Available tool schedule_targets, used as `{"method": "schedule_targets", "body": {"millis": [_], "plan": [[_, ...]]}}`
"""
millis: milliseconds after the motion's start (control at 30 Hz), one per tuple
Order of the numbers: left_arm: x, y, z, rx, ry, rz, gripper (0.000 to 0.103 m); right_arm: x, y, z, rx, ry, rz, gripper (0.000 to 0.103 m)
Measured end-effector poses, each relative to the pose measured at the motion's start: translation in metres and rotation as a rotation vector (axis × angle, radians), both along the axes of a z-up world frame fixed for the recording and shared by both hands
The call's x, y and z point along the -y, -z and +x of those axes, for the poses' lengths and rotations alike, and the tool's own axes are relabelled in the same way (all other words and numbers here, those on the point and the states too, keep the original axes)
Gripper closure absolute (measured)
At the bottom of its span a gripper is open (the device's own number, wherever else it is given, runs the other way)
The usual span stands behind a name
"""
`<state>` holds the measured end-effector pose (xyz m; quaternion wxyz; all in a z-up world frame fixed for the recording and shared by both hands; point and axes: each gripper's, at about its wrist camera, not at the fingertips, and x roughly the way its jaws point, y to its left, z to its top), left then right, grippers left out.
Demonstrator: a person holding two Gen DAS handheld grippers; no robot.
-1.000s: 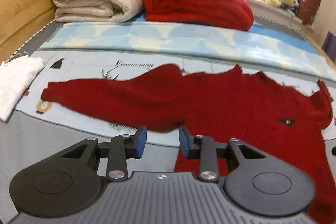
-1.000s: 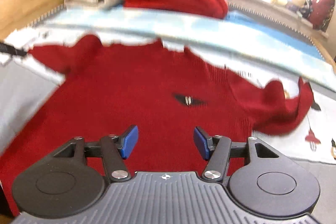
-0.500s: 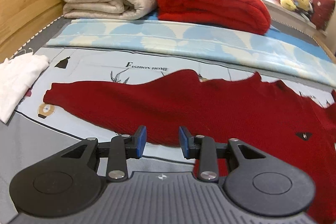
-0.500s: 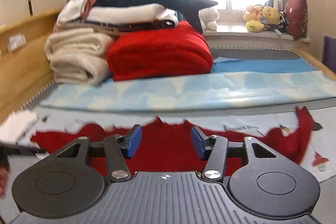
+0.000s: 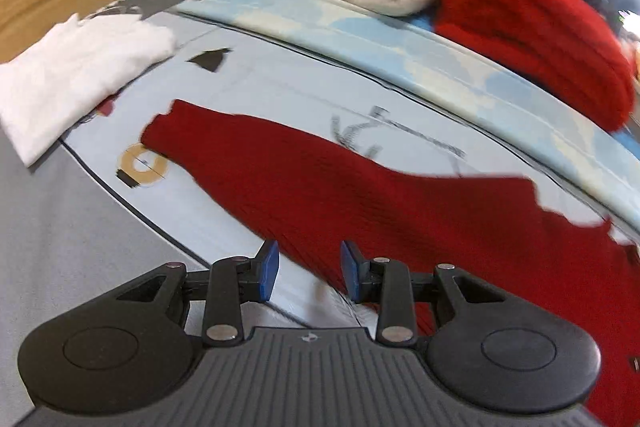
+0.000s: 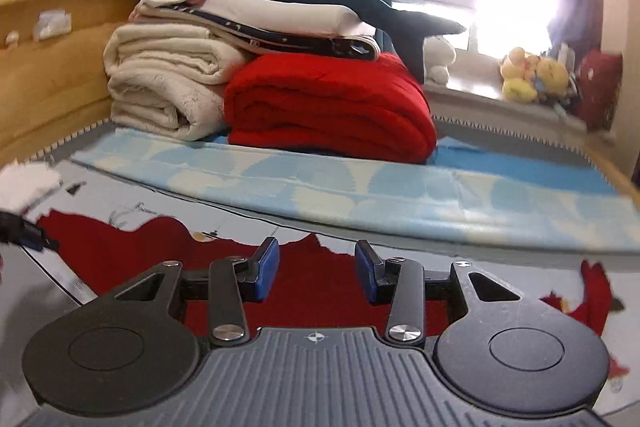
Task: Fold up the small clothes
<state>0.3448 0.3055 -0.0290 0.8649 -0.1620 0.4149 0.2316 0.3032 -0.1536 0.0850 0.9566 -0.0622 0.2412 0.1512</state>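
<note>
I have the red sweater [image 5: 360, 195] spread flat on the bed [image 5: 60, 267], on a pale printed sheet [image 5: 280, 83]. Its left sleeve reaches out to the left, the cuff lying near a folded white garment [image 5: 68, 75] at the bed's left edge.

My left tongs [image 5: 308, 273] hang over the lower edge of that sleeve, close to where it joins the body. The blue pads [image 5: 267, 273] stand apart with nothing between them; the right pad sits over red knit, the left over bare sheet. I cannot tell whether they touch the cloth.

My right tongs [image 6: 316, 273] point more level, above the sweater's body [image 6: 320, 279], with the right sleeve [image 6: 592, 291] off to the right. Their jaws have just been closing but are still apart, gripping nothing.

At the far end of the bed are stacked cream blankets [image 6: 168, 83] and a red blanket [image 6: 328, 107], with a blue-patterned cover [image 6: 360, 187] between them and the sweater.
</note>
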Motion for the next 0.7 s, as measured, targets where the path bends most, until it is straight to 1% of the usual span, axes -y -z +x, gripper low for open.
{"method": "schedule_targets", "body": {"millis": [67,100,133,167,200,333,367,433,467,500,533,567,633,667,700], "plan": [[-0.013,0.007,0.006,0.016,-0.048,-0.025,0.049,0.003,0.005,0.009,-0.047,-0.001,0.041,0.058],[-0.020,0.011,0.009,0.029,-0.077,-0.048,0.031,0.006,0.007,0.015,-0.084,0.004,0.077,0.058],[-0.028,0.015,0.012,0.047,-0.099,-0.081,0.016,0.010,0.010,0.019,-0.112,0.014,0.107,0.058],[-0.034,0.019,0.016,0.054,-0.114,-0.102,0.013,0.013,0.013,0.023,-0.135,0.031,0.130,0.058],[-0.041,0.024,0.020,0.047,-0.135,-0.105,0.013,0.016,0.016,0.027,-0.151,0.046,0.140,0.058],[-0.061,0.040,0.030,0.033,-0.239,-0.098,0.013,0.020,0.023,0.037,-0.172,0.074,0.133,0.057],[-0.066,0.044,0.030,0.032,-0.263,-0.112,0.013,0.020,0.025,0.038,-0.178,0.076,0.128,0.057],[-0.076,0.055,0.031,0.033,-0.310,-0.181,0.013,0.019,0.031,0.041,-0.195,0.078,0.118,0.056],[-0.078,0.059,0.031,0.043,-0.321,-0.193,0.013,0.019,0.033,0.042,-0.202,0.078,0.114,0.056],[-0.078,0.059,0.032,0.052,-0.315,-0.177,0.012,0.018,0.035,0.043,-0.211,0.078,0.108,0.055],[-0.075,0.059,0.035,0.048,-0.295,-0.161,0.015,0.017,0.037,0.044,-0.222,0.076,0.104,0.055],[-0.073,0.058,0.037,0.048,-0.273,-0.151,0.022,0.016,0.039,0.046,-0.236,0.072,0.105,0.055],[-0.068,0.054,0.041,0.044,-0.217,-0.127,0.082,0.018,0.042,0.049,-0.276,0.066,0.134,0.055],[-0.066,0.050,0.040,0.040,-0.210,-0.111,0.086,0.019,0.044,0.052,-0.301,0.066,0.153,0.055],[-0.066,0.044,0.038,0.057,-0.205,-0.111,0.089,0.020,0.045,0.053,-0.317,0.068,0.169,0.058]]}}
